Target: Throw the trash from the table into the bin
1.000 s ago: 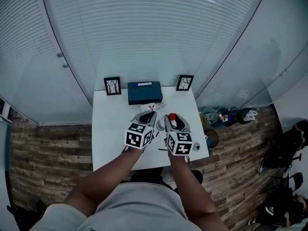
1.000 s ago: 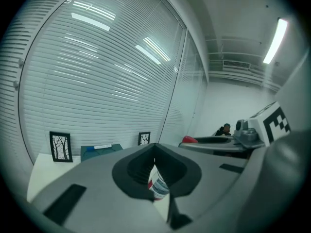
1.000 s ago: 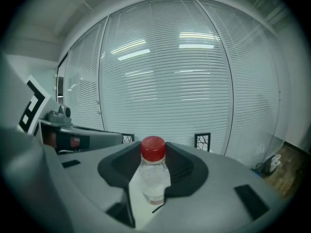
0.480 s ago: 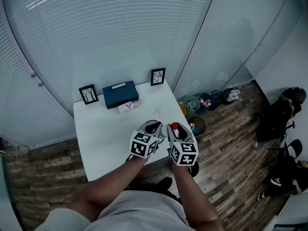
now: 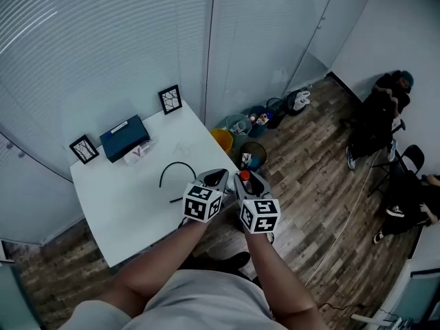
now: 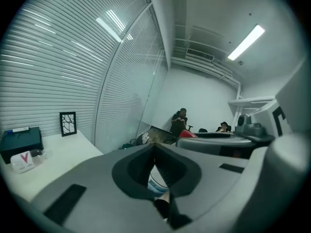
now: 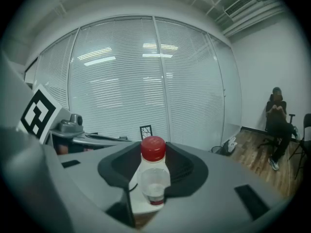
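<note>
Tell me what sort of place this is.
Probably an office meeting room. It has glass walls with slatted blinds, a plain white table on wood-look flooring, and ceiling strip lights.

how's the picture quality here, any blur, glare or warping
Head view: strong fisheye, the blinds and table edges bow; even light, no hard shadows. Left gripper view: ceiling lights blown out, near foreground soft. Right gripper view: bottle sharp, light reflections on the blinds, black corners.
</note>
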Tool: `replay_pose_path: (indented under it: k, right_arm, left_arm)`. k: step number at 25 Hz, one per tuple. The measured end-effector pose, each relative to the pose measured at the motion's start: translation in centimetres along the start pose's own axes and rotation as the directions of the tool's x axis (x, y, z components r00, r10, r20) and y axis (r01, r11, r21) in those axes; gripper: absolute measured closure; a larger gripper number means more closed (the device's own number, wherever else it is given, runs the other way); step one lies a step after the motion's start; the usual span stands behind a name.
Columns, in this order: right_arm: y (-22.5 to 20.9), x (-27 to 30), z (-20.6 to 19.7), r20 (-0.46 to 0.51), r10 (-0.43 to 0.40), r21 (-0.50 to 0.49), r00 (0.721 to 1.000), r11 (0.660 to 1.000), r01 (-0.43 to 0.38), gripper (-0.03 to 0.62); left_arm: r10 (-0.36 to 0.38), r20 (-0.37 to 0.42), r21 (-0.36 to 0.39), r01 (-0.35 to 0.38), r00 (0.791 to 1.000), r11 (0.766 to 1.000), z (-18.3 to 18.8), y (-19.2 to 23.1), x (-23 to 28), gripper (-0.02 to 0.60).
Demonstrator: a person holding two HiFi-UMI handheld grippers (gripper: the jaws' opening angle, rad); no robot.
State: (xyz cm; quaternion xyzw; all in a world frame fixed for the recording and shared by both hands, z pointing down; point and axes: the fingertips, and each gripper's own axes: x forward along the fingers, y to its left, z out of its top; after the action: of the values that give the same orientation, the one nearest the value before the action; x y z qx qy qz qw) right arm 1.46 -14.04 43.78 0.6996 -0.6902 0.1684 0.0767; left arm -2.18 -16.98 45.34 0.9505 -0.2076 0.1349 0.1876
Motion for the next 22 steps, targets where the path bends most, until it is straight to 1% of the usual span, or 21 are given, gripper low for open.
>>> replay_pose_path:
  k: [5, 11, 14, 19, 22]
  right_arm:
    - [-5.8, -3.1, -1.0, -0.003, -0.028, 0.023, 1.000, 0.999, 0.028, 0.434]
    - [-13.5, -6.7, -3.5, -0.026, -0.069, 0.076, 0.997, 0.995, 0.071, 0.434]
    - [-16.8, -9.2, -5.1, -0.034, -0.086, 0.092, 0.996, 0.992, 0.089, 0.434]
    - [-21.3, -11.2, -8.3, -0.074, -0.113, 0.105, 0.991, 0.987, 0.121, 0.434]
    - [-23.0, -11.9, -10.4, -0.109, -0.140, 0.110, 0.984, 0.982, 0.152, 0.434]
  left_arm:
    - [-0.038, -0.033, 0.022, 0.039, 0.999, 0.999, -0.6, -5.2, 4.4, 0.584]
    - [-0.090, -0.110, 0.025, 0.093, 0.990, 0.995, -3.2, -11.9, 10.5, 0.584]
    - [-0.094, -0.144, 0.030, 0.099, 0.985, 0.995, -4.7, -15.1, 12.8, 0.584]
    - [-0.121, -0.181, 0.040, 0.130, 0.976, 0.991, -6.2, -18.5, 16.4, 0.584]
    - [-0.132, -0.211, 0.037, 0.143, 0.969, 0.989, -7.9, -19.2, 17.8, 0.584]
